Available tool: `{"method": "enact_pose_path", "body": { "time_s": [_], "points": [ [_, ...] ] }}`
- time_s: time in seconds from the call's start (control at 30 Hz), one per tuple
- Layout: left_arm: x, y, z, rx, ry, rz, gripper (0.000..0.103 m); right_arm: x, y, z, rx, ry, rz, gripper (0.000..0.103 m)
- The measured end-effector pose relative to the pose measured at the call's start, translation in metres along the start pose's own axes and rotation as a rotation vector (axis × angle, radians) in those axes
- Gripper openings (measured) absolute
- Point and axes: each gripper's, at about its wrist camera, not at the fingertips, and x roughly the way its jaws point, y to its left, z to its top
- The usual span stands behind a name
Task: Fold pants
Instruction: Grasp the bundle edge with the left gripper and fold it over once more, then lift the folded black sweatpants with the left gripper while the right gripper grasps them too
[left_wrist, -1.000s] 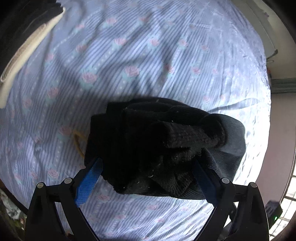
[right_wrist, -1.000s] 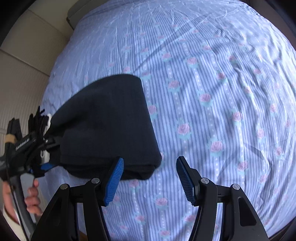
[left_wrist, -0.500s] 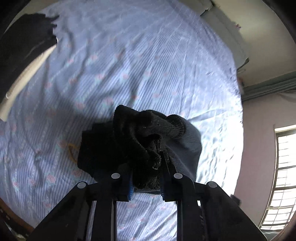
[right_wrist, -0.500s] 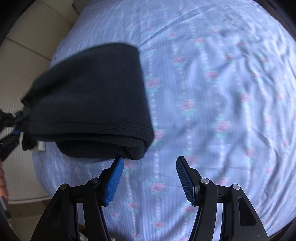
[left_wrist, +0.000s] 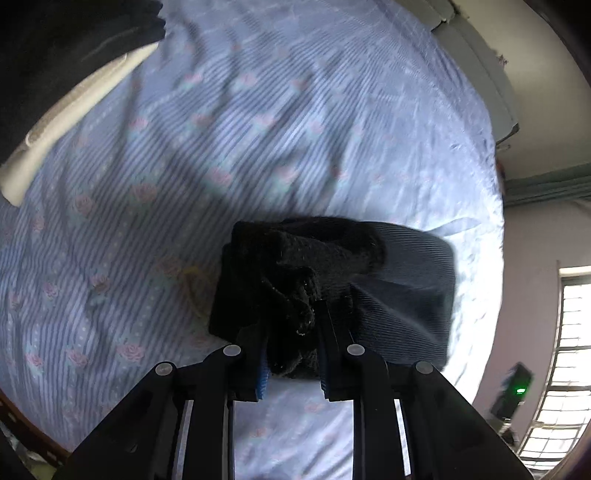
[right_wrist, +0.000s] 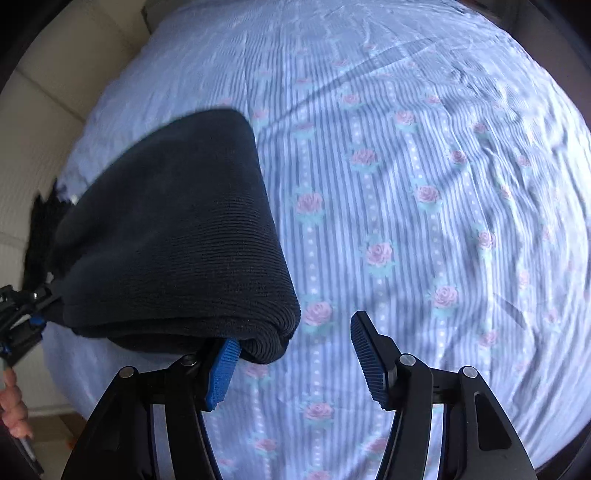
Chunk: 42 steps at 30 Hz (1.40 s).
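The dark folded pants (left_wrist: 406, 280) are bunched at one end between the pads of my left gripper (left_wrist: 291, 347), which is shut on them above the blue striped, rose-printed bed sheet (left_wrist: 295, 110). In the right wrist view the pants (right_wrist: 177, 229) form a thick folded bundle, tilted up at the left where the left gripper (right_wrist: 22, 314) holds them. My right gripper (right_wrist: 293, 332) stands open just in front of the bundle's near corner. Its left finger (right_wrist: 221, 369) sits under the fold, and only sheet (right_wrist: 406, 184) shows between the pads.
Dark and white clothing (left_wrist: 74, 110) lies at the sheet's far left edge. A thin yellow loop (left_wrist: 192, 291) rests on the sheet beside the pants. A window (left_wrist: 569, 350) and a small device with a green light (left_wrist: 517, 387) stand right. A person's hand (right_wrist: 13, 410) shows.
My left gripper went from wide open around the pants' end to shut on it and lifted that end. The bundle shifted toward the right gripper, which stayed open.
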Motion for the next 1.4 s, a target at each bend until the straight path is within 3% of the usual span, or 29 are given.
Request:
{"method": "enact_pose_path", "body": {
  "time_s": [0.07,0.2,0.37,0.5,0.63,0.77,0.9,1.0,1.4],
  "points": [
    [0.004,0.007,-0.002,-0.014,-0.004,0.002,0.029,-0.001,0.006,-0.001,-0.041,0.010,-0.008,0.059],
    [0.004,0.012,0.002,0.059,-0.003,0.043,0.051,-0.018,0.010,-0.009,-0.080,0.031,0.031,0.059],
    [0.000,0.003,-0.001,0.211,-0.009,0.116,0.065,-0.055,0.007,0.000,-0.085,-0.084,0.109,0.060],
    [-0.003,0.001,0.003,0.223,0.000,0.122,0.066,-0.034,0.000,0.028,-0.042,-0.081,0.156,0.060],
    [-0.019,-0.004,0.009,0.239,-0.015,0.116,0.068,0.001,0.003,0.042,-0.014,0.011,0.226,0.059],
    [-0.025,-0.009,0.014,0.223,-0.034,0.043,0.081,0.016,0.014,0.041,-0.031,0.034,0.218,0.059],
    [-0.003,-0.007,0.019,0.171,0.027,-0.013,0.082,0.018,0.020,0.037,-0.047,0.039,0.206,0.060],
    [0.020,-0.001,0.019,0.139,0.059,0.051,0.082,0.022,0.019,0.040,-0.048,0.054,0.217,0.060],
    [0.053,0.026,0.027,0.088,0.089,-0.125,0.083,0.043,0.011,0.049,-0.042,0.090,0.246,0.065]
  ]
}}
